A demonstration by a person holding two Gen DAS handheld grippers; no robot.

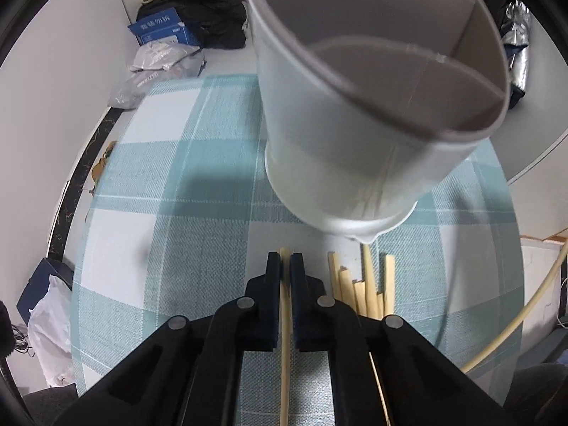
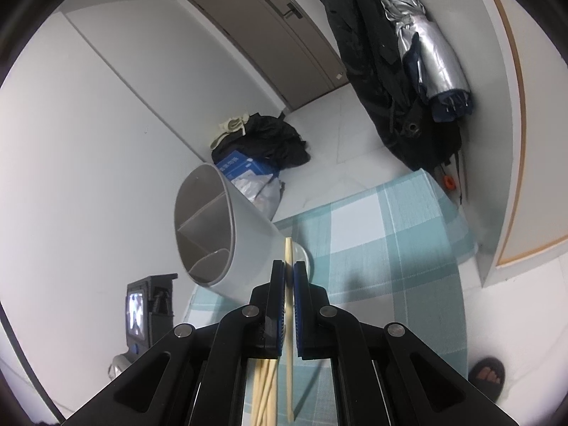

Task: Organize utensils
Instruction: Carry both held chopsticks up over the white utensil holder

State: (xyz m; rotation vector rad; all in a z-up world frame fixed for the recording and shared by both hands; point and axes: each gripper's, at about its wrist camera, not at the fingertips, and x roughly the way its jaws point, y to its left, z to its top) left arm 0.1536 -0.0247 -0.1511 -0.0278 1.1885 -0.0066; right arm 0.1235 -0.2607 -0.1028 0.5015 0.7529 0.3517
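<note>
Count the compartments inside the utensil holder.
3 visible in the utensil holder, seen through the right wrist camera: two upper sections split by a straight divider, and one curved pocket at the lower rim. More could be hidden deeper inside.

- A teal and white checked cloth (image 1: pixel 184 163) is spread over the table.
- A blue box (image 1: pixel 161 30) with white lettering is set on the floor against a heap of black fabric (image 1: pixel 209 17).
- Crumpled plastic bags (image 1: pixel 156 67) are piled just beside the box.
- A folded silver umbrella (image 2: pixel 426 53) is hung beside a dark coat (image 2: pixel 376 71).
- A brown door (image 2: pixel 269 32) is seen shut.
- A small lit screen (image 2: pixel 136 314) is seen low on the left.
- A sandalled foot (image 2: pixel 488 376) is seen on the floor.
</note>
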